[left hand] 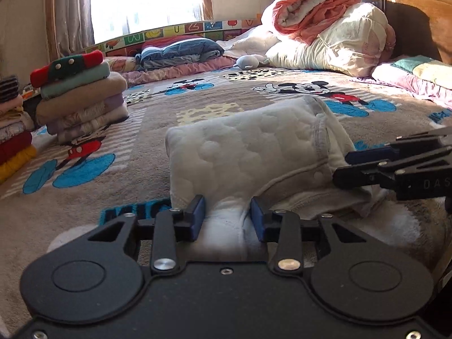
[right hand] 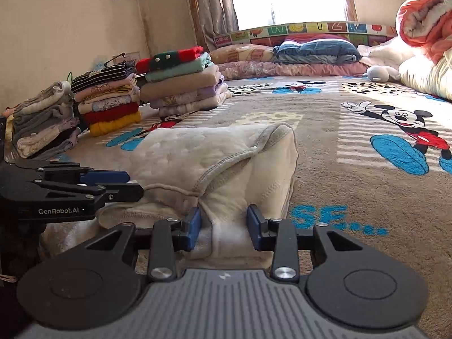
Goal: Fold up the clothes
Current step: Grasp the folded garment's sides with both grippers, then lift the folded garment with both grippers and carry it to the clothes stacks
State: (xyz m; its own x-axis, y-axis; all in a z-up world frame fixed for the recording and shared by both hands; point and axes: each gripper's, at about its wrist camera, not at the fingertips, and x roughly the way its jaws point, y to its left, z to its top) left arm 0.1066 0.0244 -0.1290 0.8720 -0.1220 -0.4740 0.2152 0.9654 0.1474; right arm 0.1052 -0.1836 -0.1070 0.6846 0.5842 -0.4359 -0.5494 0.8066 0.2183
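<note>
A cream quilted garment (left hand: 248, 152) (right hand: 214, 155) lies folded into a thick bundle on the Mickey Mouse blanket (left hand: 118, 203) (right hand: 353, 197), its grey-trimmed edge on top. My left gripper (left hand: 227, 220) is shut on the bundle's near left edge, with white cloth filling the gap between its blue pads. My right gripper (right hand: 224, 224) is shut on the near right edge in the same way. Each gripper shows side-on in the other's view: the right gripper (left hand: 340, 166) at the right, the left gripper (right hand: 135, 183) at the left, both against the cloth.
Three stacks of folded clothes stand at the left: a tall stack (left hand: 82, 101) (right hand: 180, 90) topped in red and green, a striped-top stack (right hand: 107, 99), a grey stack (right hand: 42, 130). Rolled quilts (left hand: 325, 28), pillows (left hand: 178, 50) and a wooden headboard (left hand: 418, 5) line the far side.
</note>
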